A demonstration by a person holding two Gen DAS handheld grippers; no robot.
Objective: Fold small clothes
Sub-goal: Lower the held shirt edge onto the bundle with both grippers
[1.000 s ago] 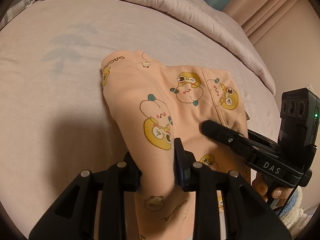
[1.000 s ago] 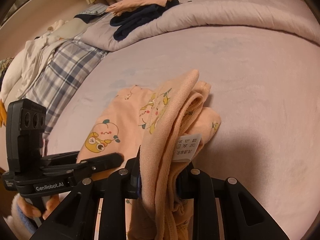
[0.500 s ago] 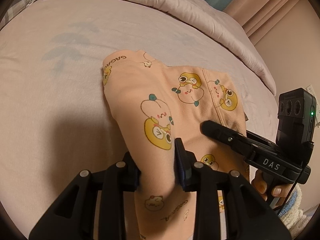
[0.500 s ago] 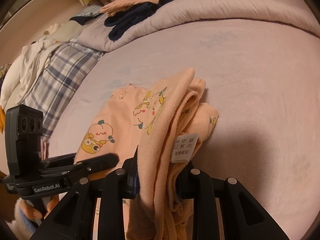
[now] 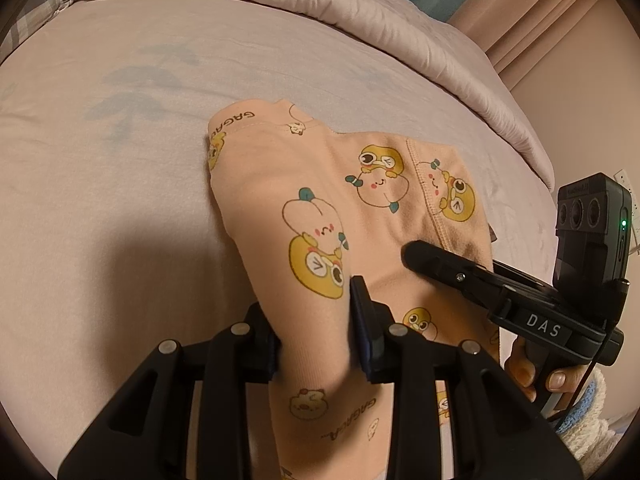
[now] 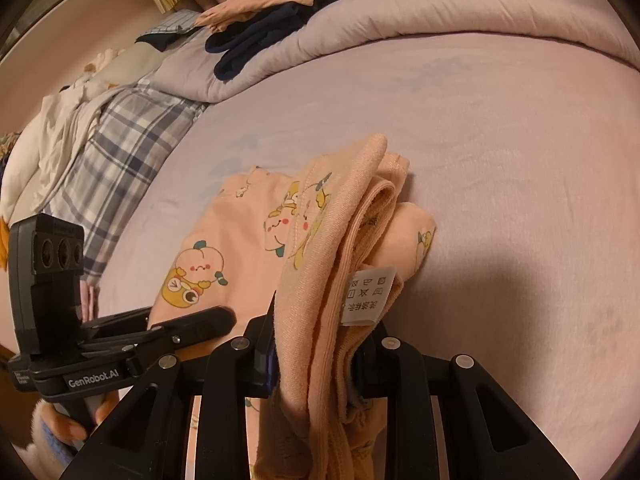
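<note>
pink bedsheet [image 6: 500,128], rolled duvet [image 6: 400,12], plaid cloth [image 6: 116,140], clothes pile [image 6: 260,20]

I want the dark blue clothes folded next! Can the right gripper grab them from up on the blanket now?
Probably not yet: the right gripper is shut on the peach pants, and the dark blue clothes lie far across the bed.

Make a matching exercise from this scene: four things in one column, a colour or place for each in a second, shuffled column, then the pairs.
Things:
1. peach garment
2. care label
3. dark navy clothes
4. plaid cloth

Descriptions:
A. on the rolled duvet
B. blue and white checks
C. clamped in both grippers
D. white with printed symbols

Pairs: 1-C, 2-D, 3-A, 4-B
</note>
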